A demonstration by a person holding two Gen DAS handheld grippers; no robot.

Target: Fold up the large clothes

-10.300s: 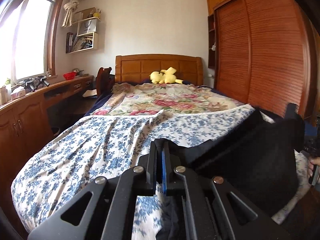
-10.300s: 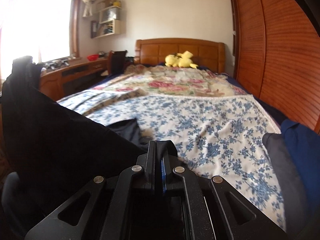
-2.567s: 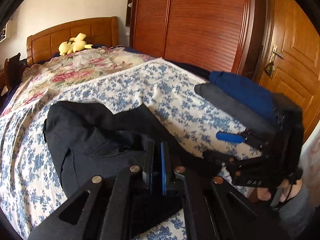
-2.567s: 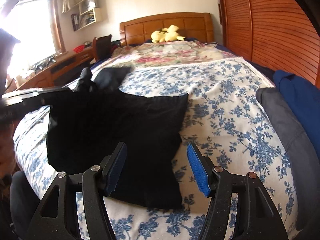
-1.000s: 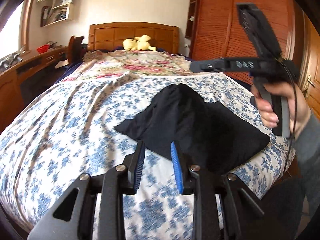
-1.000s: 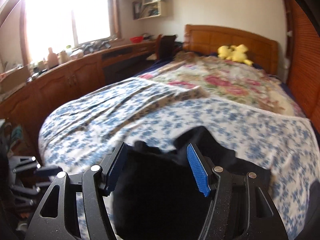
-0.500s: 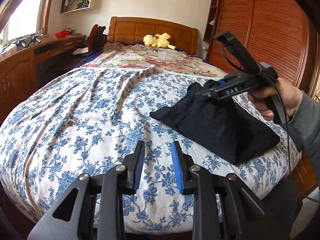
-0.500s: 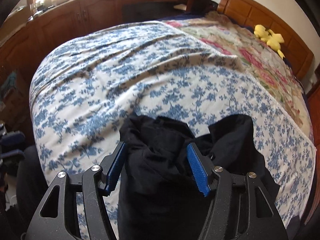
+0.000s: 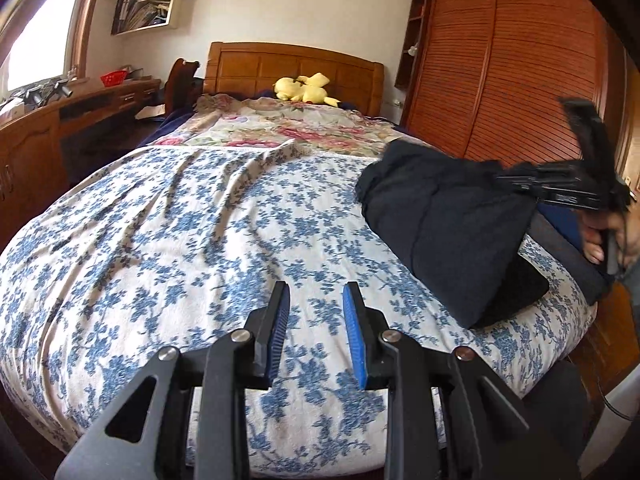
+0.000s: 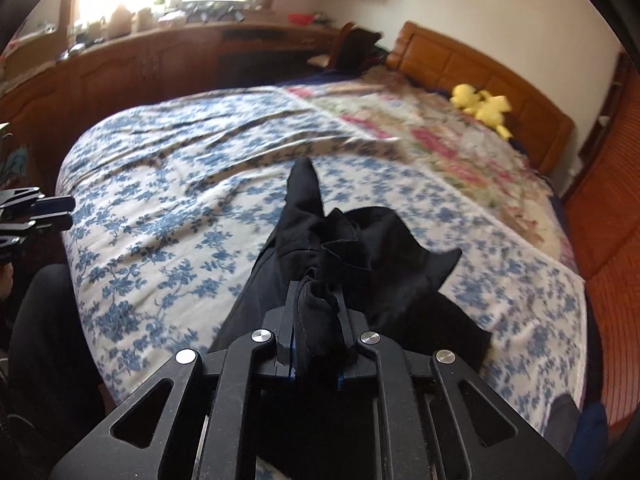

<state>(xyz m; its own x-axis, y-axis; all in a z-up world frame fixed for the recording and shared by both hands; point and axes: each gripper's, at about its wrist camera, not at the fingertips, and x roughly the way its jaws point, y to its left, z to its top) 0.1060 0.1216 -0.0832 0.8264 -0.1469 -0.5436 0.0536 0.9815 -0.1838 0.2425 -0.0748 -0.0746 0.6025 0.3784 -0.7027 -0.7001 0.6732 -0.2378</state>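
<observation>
The right claw (image 10: 316, 304), jaws just closed, pinches a bunch of the black garment (image 9: 448, 220) lying on the bed (image 9: 160, 240) ahead of it, while the left claw (image 9: 314, 320) hovers narrowly parted, holding nothing, left of the garment.

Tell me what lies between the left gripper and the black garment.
Only bare blue-flowered bedspread separates the left gripper from the black garment, seen in the left wrist view.
</observation>
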